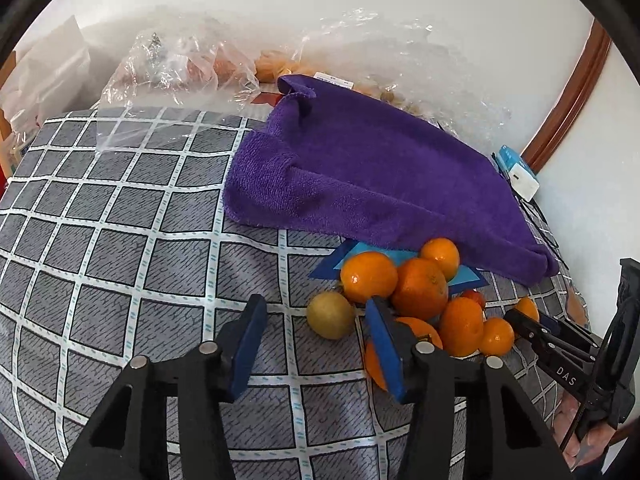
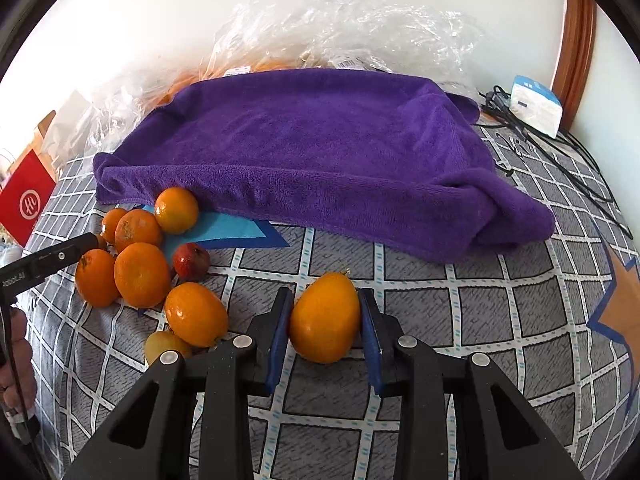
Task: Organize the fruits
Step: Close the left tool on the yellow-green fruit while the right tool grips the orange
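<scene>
A pile of several oranges (image 1: 420, 288) lies on the grey checked cloth (image 1: 120, 240) in front of a purple towel (image 1: 360, 168), with a yellow-green fruit (image 1: 331, 315) at its left edge. My left gripper (image 1: 316, 344) is open and empty, just left of the pile, its right finger in front of an orange. In the right wrist view my right gripper (image 2: 325, 320) is shut on an orange-yellow fruit (image 2: 325, 318) held between its blue pads, right of the pile (image 2: 142, 274). A small red fruit (image 2: 191, 261) sits beside the pile. The right gripper also shows in the left wrist view (image 1: 534, 322).
The purple towel (image 2: 320, 152) is draped over something raised. Clear plastic bags (image 1: 180, 68) with more fruit lie behind it against the wall. A white and blue box (image 2: 536, 106) and black cables (image 2: 560, 152) lie at the right. A red box (image 2: 24, 200) stands at the left.
</scene>
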`<state>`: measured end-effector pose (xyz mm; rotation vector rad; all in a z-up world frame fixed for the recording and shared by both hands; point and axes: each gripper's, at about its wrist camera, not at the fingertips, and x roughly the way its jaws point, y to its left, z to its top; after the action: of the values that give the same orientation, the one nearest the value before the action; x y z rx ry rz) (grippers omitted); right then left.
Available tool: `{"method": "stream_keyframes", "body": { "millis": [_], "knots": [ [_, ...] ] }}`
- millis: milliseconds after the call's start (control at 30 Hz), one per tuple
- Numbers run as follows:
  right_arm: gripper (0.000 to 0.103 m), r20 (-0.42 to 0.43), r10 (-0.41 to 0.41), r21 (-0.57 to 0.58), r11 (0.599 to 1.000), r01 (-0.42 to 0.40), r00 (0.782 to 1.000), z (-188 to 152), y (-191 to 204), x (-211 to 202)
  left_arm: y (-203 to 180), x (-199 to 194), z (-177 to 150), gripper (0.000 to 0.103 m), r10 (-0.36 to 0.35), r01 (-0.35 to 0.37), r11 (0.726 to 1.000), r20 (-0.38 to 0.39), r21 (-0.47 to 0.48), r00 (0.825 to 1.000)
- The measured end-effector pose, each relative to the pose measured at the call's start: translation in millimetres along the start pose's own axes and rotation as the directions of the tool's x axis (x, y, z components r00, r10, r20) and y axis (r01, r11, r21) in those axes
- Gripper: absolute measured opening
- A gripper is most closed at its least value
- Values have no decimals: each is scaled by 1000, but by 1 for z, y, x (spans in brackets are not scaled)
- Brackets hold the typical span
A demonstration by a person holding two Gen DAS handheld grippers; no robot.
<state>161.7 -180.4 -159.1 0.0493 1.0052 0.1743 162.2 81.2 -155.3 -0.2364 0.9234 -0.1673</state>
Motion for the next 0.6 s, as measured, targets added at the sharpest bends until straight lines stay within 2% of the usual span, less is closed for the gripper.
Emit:
{"method": "stream_keyframes", "body": {
  "millis": [100, 233, 600],
  "knots": [
    [33, 4, -9, -8, 1000, 9, 1000, -1, 0, 0, -6, 2, -3, 24, 16, -15, 1000, -12, 21, 1000],
    [33, 0, -25, -3, 1000, 25, 1000, 0, 1, -1, -4, -1, -3, 24, 15, -15, 1000, -29, 11, 999],
    [33, 21, -44, 31, 999, 43, 999, 4, 3, -20, 8, -23, -4, 24, 70, -71, 997, -26, -35, 997]
  ]
}}
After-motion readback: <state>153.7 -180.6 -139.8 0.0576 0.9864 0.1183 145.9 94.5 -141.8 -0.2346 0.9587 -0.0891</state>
